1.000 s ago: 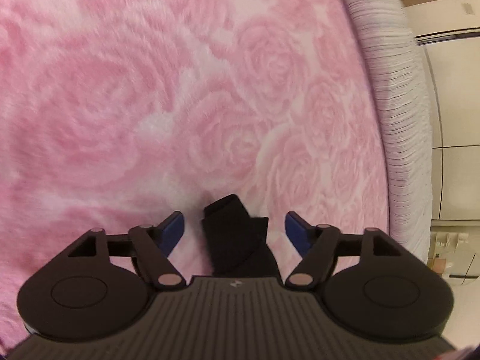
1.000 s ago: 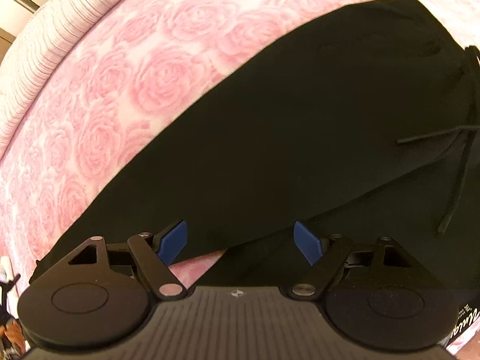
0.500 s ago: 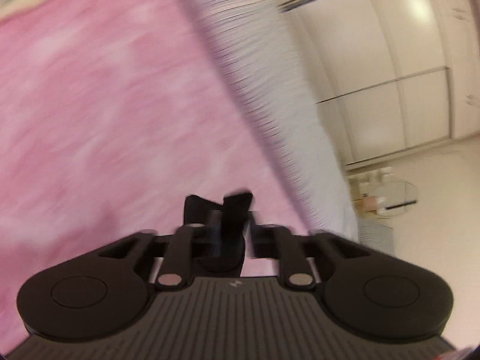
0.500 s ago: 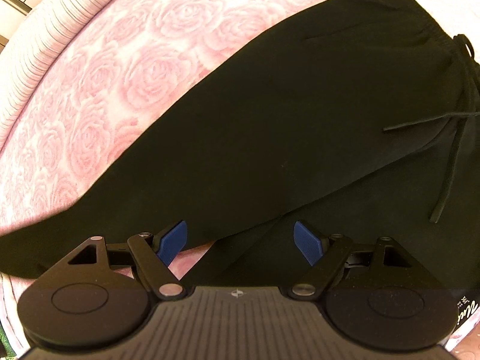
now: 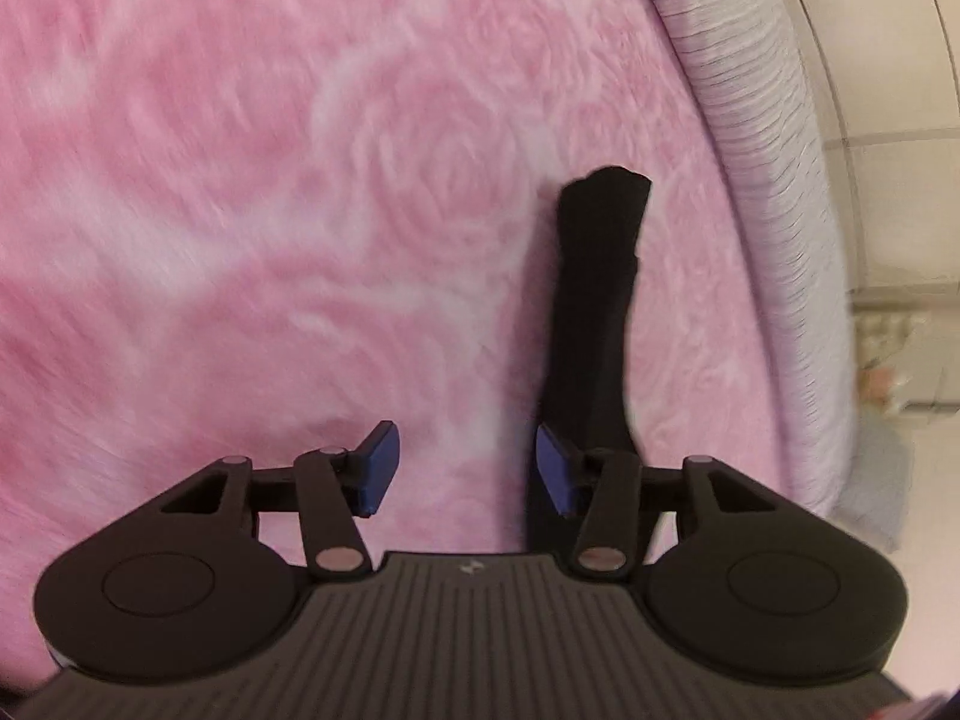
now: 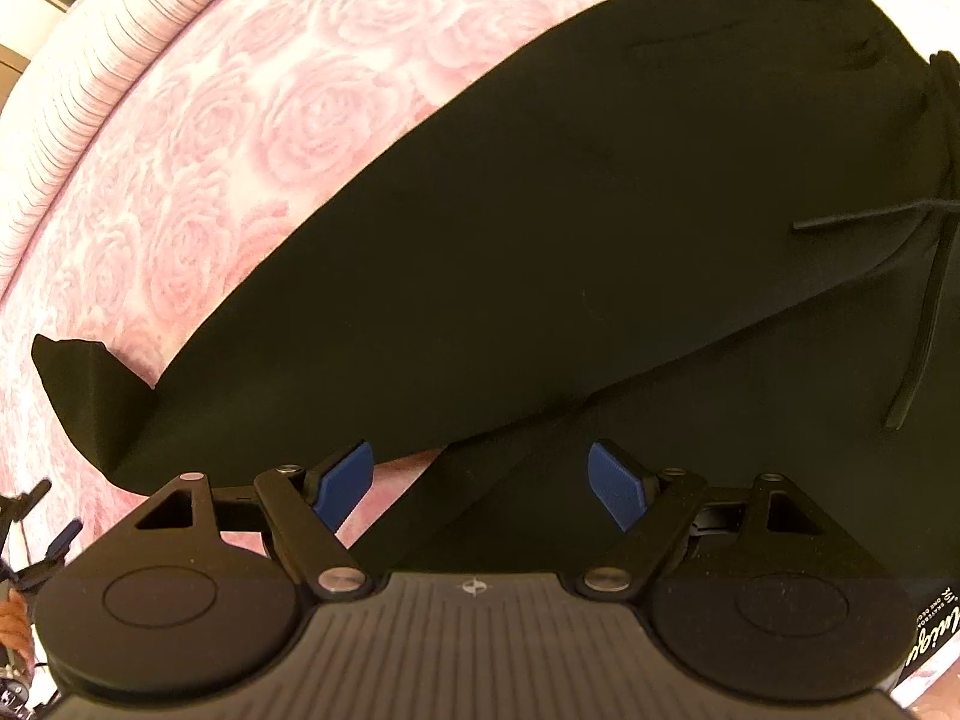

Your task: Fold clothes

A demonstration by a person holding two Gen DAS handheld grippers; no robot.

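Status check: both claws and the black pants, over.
Left claw closing, nothing between its pads, pant leg end beside it. Right claw open, empty, over black pants spread on pink blanket. Nothing in the way.

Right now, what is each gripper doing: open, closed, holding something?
Left gripper: jaws closing, nothing between them; the black trouser leg lies beside its right finger.
Right gripper: open, empty, over the black trousers.

A fluffy pink blanket (image 5: pixel 252 192) printed with big roses covers the bed. Its pale ribbed mattress edge (image 5: pixel 762 180) curves down at three o'clock in the left wrist view, with cream cabinet doors (image 5: pixel 888 48) beyond at two o'clock.
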